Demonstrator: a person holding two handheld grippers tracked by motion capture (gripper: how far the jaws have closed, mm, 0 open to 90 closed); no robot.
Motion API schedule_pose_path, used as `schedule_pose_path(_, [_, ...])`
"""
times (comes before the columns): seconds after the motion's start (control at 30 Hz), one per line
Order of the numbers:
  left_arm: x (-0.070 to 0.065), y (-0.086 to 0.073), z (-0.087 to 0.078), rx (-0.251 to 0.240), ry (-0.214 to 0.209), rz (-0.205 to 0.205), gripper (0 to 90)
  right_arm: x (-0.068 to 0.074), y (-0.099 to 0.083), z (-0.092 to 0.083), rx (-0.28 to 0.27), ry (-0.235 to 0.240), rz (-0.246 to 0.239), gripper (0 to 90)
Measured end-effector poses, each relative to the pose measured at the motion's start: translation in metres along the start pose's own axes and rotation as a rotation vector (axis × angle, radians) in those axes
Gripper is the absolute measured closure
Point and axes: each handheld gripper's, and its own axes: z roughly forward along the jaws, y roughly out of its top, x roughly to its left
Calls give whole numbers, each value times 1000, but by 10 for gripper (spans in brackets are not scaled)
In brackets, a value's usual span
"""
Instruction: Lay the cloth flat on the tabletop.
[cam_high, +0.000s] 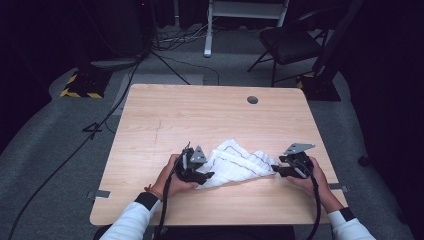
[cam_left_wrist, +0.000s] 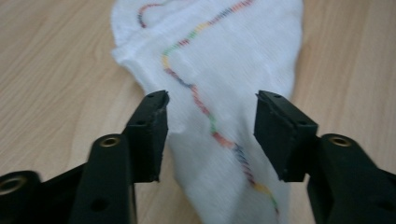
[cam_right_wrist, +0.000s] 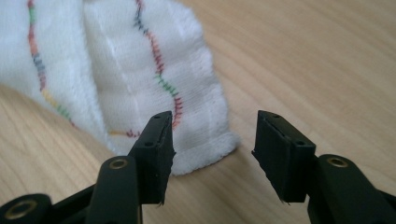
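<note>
White cloth (cam_high: 239, 165) is lying crumpled in the lower middle of the frame, on the wooden table (cam_high: 165, 115).

I am holding my left gripper (cam_high: 201, 176) and right gripper (cam_high: 280, 170) at its two ends, both with jaws apart and gripping nothing. I think I am just releasing it; the next move is needing a new grasp on a corner. Nothing is blocking; the chair (cam_high: 290, 42) is standing far behind.
</note>
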Motion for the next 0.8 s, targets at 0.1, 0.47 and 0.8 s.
schedule_pose_path(0.1, [8, 8, 3, -26, 23, -33, 301, -4, 3, -2, -31, -1, 9, 445])
schedule_pose_path(0.47, [29, 16, 43, 71, -33, -86, 458, -13, 4, 20, -6, 35, 29, 379])
schedule_pose_path(0.8, [15, 18, 36, 82, -51, 80, 801, -13, 3, 18, -8, 76, 16, 559])
